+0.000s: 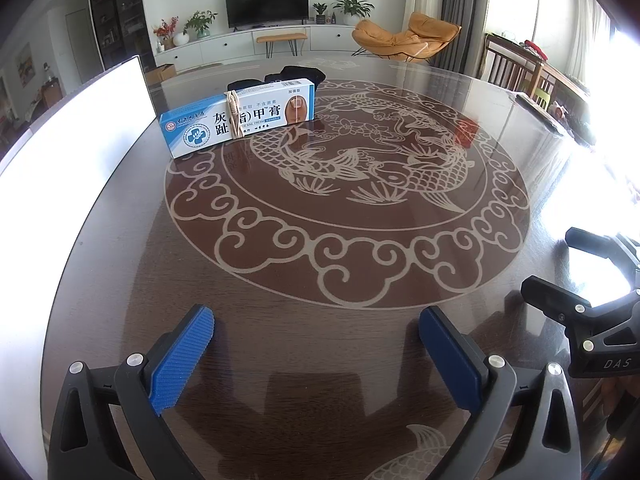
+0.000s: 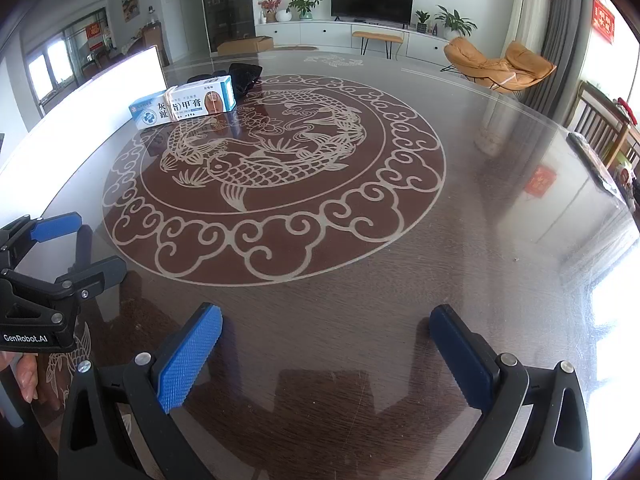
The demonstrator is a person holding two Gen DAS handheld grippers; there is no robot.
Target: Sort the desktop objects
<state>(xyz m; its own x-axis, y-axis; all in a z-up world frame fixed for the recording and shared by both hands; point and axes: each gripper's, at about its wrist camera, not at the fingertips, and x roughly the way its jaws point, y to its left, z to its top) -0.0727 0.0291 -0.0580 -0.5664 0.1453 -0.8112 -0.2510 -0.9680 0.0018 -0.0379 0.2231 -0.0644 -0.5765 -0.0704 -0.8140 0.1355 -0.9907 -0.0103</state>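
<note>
A blue-and-white nail cream box stands on its long edge at the far left of the round table, with a small beige cord item hanging over it. A black cloth-like object lies just behind it. The box, cord item and black object also show in the right wrist view. My left gripper is open and empty near the table's front. My right gripper is open and empty beside it, also seen from the left wrist view.
A white board runs along the table's left edge. The glass-topped table has a carp pattern. A dark flat item lies at the far right rim. Chairs and a living room lie beyond.
</note>
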